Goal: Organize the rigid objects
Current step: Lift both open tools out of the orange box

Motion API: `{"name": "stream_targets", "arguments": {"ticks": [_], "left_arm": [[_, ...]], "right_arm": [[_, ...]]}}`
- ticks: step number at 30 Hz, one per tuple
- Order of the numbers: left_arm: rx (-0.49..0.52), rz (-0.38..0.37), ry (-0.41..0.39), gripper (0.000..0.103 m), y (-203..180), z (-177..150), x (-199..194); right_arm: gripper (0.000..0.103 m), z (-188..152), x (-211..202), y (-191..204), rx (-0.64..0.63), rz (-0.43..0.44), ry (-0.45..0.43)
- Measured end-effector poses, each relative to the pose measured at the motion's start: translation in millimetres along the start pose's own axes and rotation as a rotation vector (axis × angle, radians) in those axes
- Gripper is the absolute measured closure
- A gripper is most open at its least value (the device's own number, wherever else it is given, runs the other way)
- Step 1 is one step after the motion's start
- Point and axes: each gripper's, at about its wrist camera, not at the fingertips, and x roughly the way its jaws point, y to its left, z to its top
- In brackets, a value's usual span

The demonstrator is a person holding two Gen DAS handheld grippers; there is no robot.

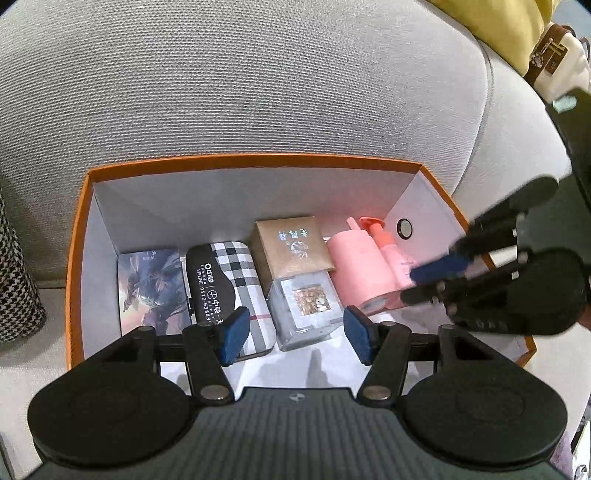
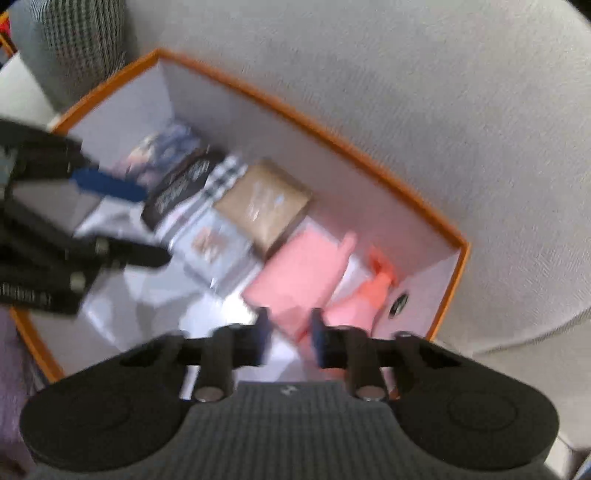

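An orange box (image 1: 255, 159) with white inner walls holds a row of items: a picture card (image 1: 151, 284), a plaid case (image 1: 229, 284), a brown carton (image 1: 291, 247), a clear cube (image 1: 306, 306), a pink bottle (image 1: 358, 266) and a pink pump bottle (image 1: 391, 251). My left gripper (image 1: 297, 338) is open and empty above the box's near part. My right gripper (image 2: 290, 334) is open and empty over the pink bottle (image 2: 295, 280). The right wrist view is blurred and shows the box (image 2: 332, 136) and the left gripper (image 2: 147, 225).
The box sits on a grey fabric sofa (image 1: 258, 74). A houndstooth cushion (image 1: 14, 280) lies to the left. A yellow cloth (image 1: 498, 22) and a cream bag (image 1: 557, 59) are at the far right.
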Motion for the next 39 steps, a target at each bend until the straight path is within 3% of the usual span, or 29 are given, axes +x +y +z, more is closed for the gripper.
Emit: {"name": "stream_targets", "arguments": {"ticks": [4,8,11,17,22,26,31,33,39], "left_arm": [[-0.01,-0.005,-0.008,0.034,1,-4,-4],[-0.014,-0.003,-0.013,0.034,2,-4,-10],[-0.016,-0.003,-0.021,0.034,3,-7,-16],[-0.017,-0.011,-0.027,0.034,-1,-10,-20],[-0.027,-0.017,-0.036,0.034,-3,-13,-25],[-0.03,-0.011,-0.042,0.034,-4,-17,-33],[-0.037,0.0,-0.056,0.034,-6,-20,-45],[-0.041,-0.005,-0.067,0.034,-8,-22,-52],[-0.026,-0.009,-0.134,0.034,-16,-37,-87]], "right_arm": [[0.087,-7,7,6,0.046,0.05,0.017],[0.093,-7,13,8,0.079,-0.022,-0.008],[0.097,-4,15,5,0.119,-0.015,-0.017],[0.096,-8,11,9,0.068,-0.021,0.065],[0.096,-12,19,12,0.024,-0.119,0.097],[0.1,-13,21,11,0.024,-0.148,0.068],[0.1,-15,15,14,0.004,-0.199,0.039],[0.096,-17,8,15,0.022,-0.18,0.028],[0.096,-32,-42,33,0.083,-0.165,-0.135]]}}
